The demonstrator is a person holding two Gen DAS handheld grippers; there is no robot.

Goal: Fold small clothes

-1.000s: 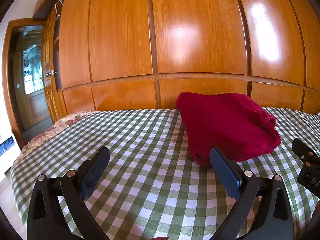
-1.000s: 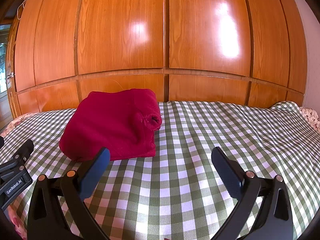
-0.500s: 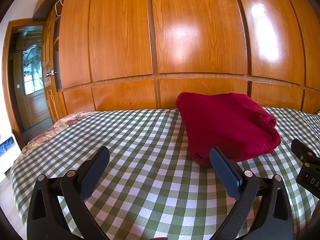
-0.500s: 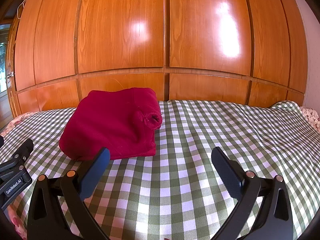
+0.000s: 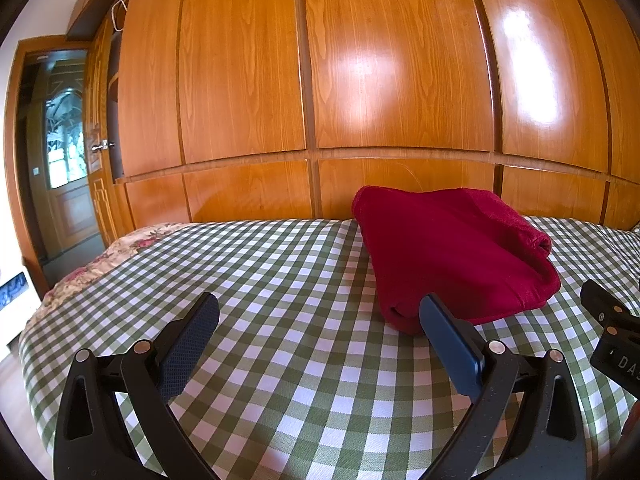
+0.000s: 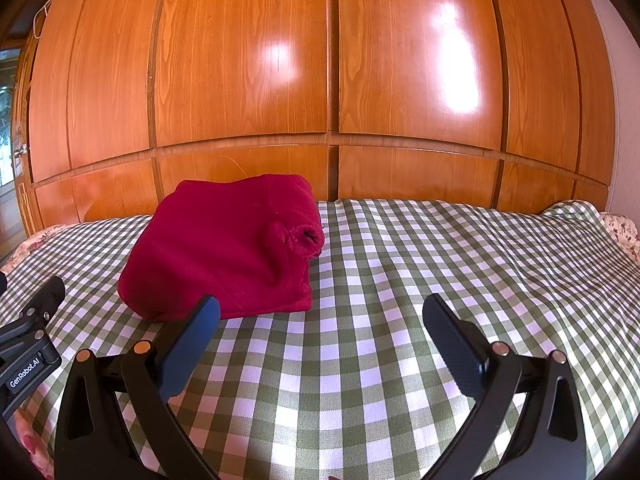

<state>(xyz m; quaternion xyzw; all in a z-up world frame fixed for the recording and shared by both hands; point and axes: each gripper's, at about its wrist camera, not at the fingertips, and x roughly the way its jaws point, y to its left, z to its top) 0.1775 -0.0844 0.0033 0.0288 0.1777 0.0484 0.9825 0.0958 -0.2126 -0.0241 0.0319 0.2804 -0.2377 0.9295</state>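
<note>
Where wood panels [image 5: 400,80] rise, checked cloth [image 5: 300,280] spreads

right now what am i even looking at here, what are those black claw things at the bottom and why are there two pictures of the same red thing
The black claws are hand-held grippers, one in each of a person's hands; there is no robot arm. Each gripper carries a wide-angle camera looking forward along its two fingers, so you get two pictures of one scene. In the left camera's picture the left gripper fills the bottom; in the other, the right gripper does. Both have their jaws spread wide and hold nothing. On the green checked cloth lies a red garment, already folded into a bundle. It sits right of centre in the left view and left of centre in the right view, so it lies between the two grippers. Behind stands a wooden wardrobe.
</note>
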